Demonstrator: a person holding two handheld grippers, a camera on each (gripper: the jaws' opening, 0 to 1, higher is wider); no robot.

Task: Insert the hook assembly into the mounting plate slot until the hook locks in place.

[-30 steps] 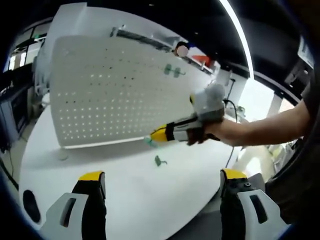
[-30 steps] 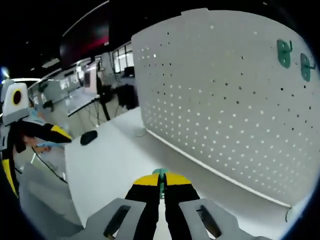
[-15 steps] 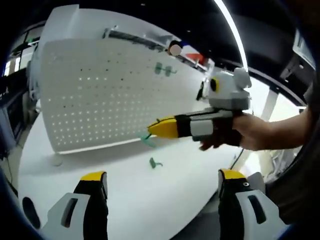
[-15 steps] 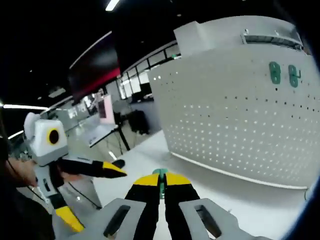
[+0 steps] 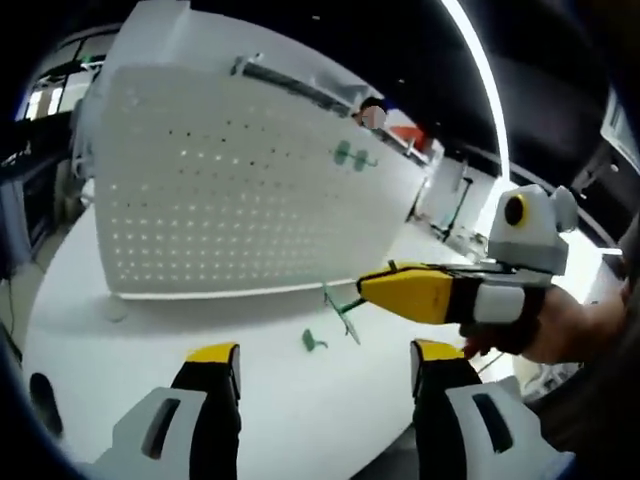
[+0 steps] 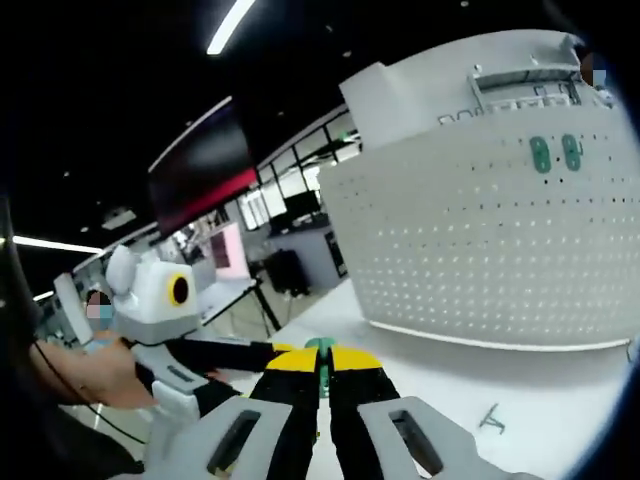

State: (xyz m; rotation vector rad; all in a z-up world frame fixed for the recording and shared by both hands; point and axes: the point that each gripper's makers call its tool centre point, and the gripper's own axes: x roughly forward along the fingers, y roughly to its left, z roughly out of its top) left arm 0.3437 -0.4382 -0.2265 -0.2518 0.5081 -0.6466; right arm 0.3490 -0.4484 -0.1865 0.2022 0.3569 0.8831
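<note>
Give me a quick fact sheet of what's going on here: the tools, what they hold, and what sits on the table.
Right gripper: jaws shut on a green hook
Left gripper: jaws open, holding nothing
Pegboard: white, standing upright on the table
Mounted hooks: two green ones, high on the pegboard
Loose hook: green, lying on the table in front of the pegboard

A dark ceiling carries 1 long light strip [image 5: 478, 75]; windows [image 6: 300, 185] and desks [image 6: 215, 292] stand behind the white surface [image 5: 150, 320].
</note>
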